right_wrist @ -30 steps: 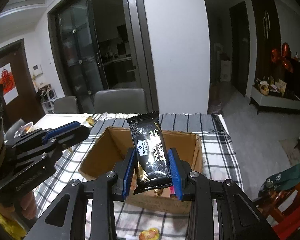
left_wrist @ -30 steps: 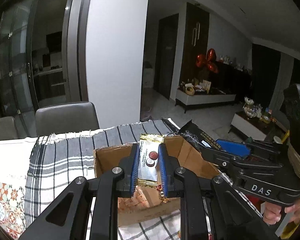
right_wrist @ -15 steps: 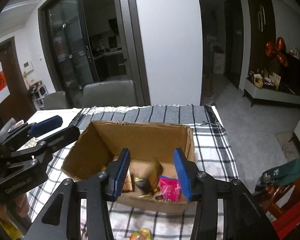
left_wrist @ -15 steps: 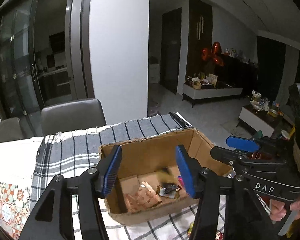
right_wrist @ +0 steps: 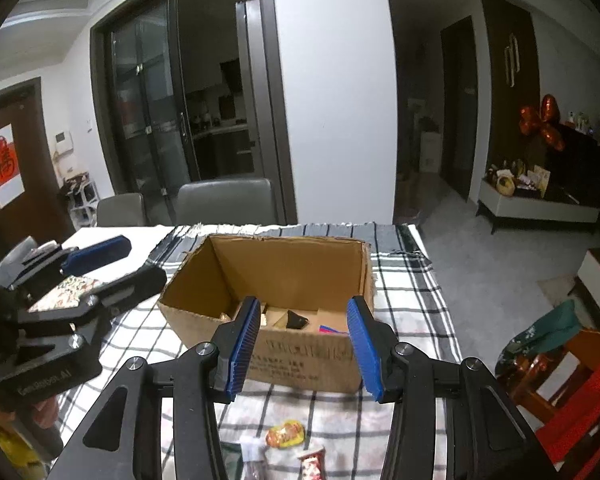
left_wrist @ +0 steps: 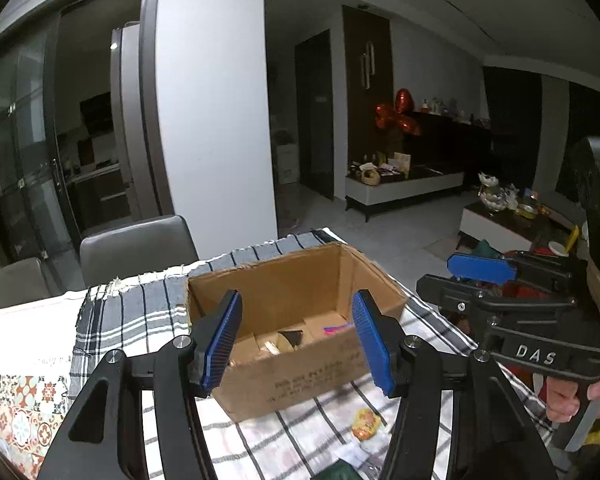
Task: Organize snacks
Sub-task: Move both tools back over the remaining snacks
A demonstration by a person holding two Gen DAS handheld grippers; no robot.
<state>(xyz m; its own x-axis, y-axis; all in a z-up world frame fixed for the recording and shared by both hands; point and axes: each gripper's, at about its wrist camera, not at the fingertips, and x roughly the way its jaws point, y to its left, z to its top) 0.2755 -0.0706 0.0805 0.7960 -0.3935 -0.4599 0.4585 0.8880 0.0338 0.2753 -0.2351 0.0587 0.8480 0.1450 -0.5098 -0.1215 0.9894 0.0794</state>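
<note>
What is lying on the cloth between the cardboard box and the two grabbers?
A small yellow-orange wrapped snack lies on the checked cloth just before the cardboard box; both views show it. Other wrappers sit nearer, cropped.

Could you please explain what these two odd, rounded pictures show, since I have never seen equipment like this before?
No robot is here: a person holds a hand-held two-finger gripper in each hand, and each carries a wide-angle camera looking forward along its fingers. One picture comes from the left gripper, the other from the right gripper; each also shows the other gripper at its edge. Both stand open with nothing between their blue pads. Ahead is an open cardboard box on a checked cloth, with a few wrapped snacks already inside, including a pink packet. More snacks lie loose on the cloth nearer the cameras, such as a yellow-orange wrapped one.
</note>
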